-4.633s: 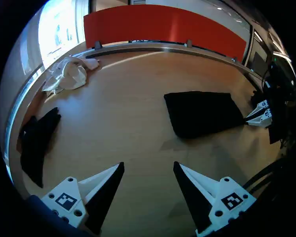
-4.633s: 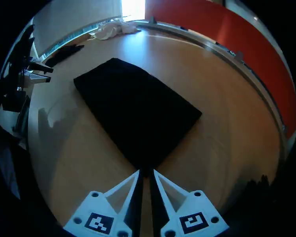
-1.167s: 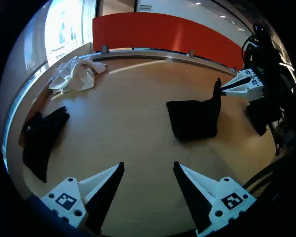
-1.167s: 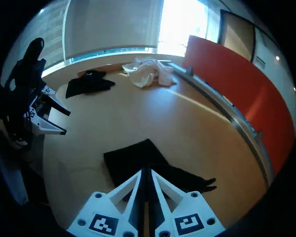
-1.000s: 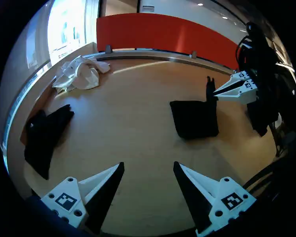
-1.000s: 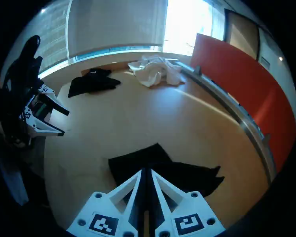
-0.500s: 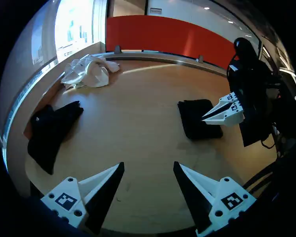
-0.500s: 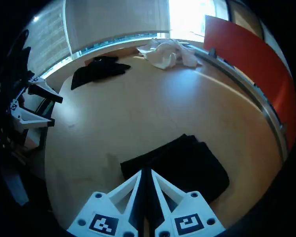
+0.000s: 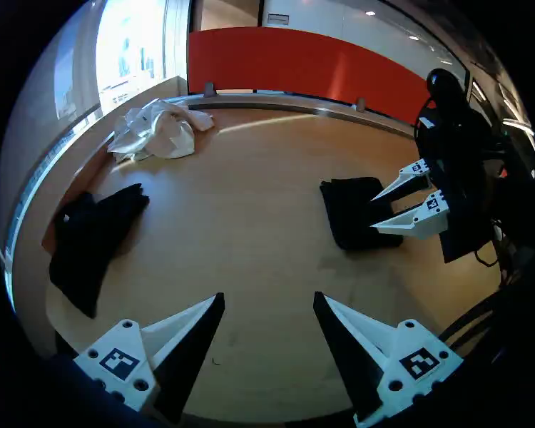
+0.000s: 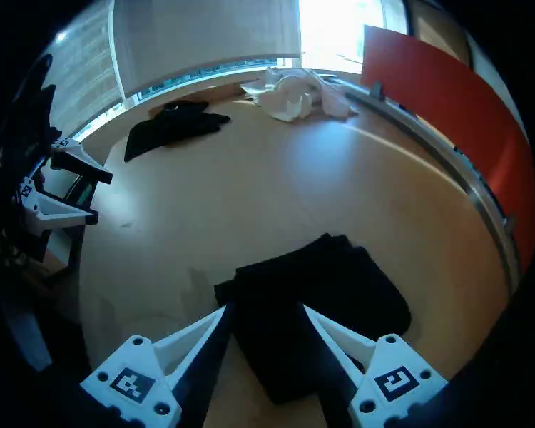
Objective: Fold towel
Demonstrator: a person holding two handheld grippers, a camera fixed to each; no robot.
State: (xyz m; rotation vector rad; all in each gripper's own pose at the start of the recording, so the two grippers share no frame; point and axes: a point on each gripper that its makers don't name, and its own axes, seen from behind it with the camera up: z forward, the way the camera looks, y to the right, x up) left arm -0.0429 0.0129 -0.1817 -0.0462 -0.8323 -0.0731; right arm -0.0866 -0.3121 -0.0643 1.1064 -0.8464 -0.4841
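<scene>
A black towel (image 9: 347,207) lies folded into a small thick rectangle on the wooden table (image 9: 253,185), right of the middle in the left gripper view. My right gripper (image 9: 374,215) stands open at the towel's right edge, held by a dark-gloved hand. In the right gripper view the towel (image 10: 332,285) lies just past my open right gripper (image 10: 267,311), part of it between the spread fingers. My left gripper (image 9: 267,299) is open over bare table, well short of the towel. It appears far left as the left gripper (image 10: 103,200), open.
A crumpled white cloth (image 9: 157,132) lies at the table's far left corner, and a loose black cloth (image 9: 89,232) sits by the left edge. A red panel (image 9: 303,60) runs along the far rim. Bare wood spans the middle of the table.
My right gripper carried the towel's edge over onto the rest, laid it down, then opened and let go. The left gripper stayed open and barely moved.
</scene>
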